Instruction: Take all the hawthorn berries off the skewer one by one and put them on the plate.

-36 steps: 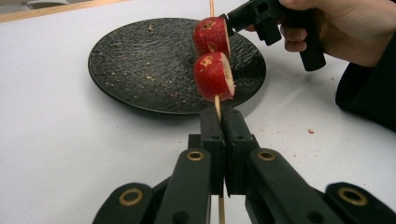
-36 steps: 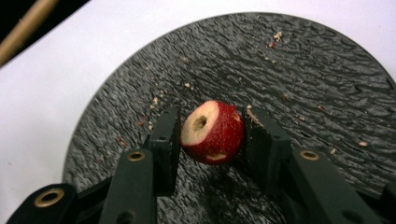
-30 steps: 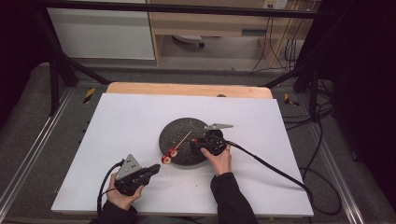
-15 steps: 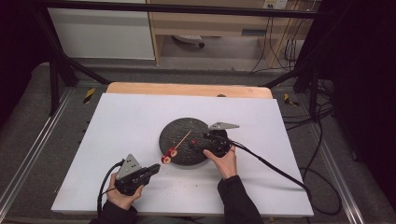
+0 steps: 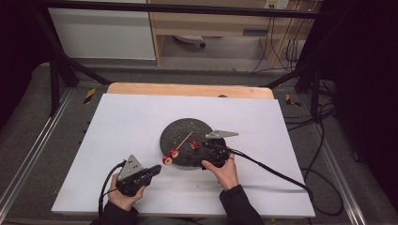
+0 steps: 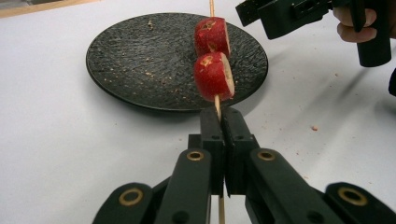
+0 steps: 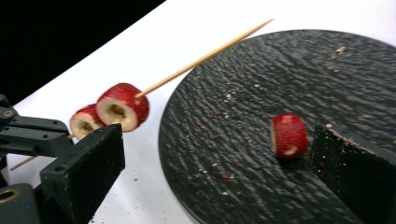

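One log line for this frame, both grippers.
left gripper: shut on skewer, two red pieces threaded | right gripper: open beside loose red piece | plate: on table

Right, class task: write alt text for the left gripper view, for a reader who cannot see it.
The left gripper, its black jaws shut, holds a wooden skewer threaded with two red fruit slices in front of a dark textured plate on a white table. At the top right, a hand holds the right gripper.
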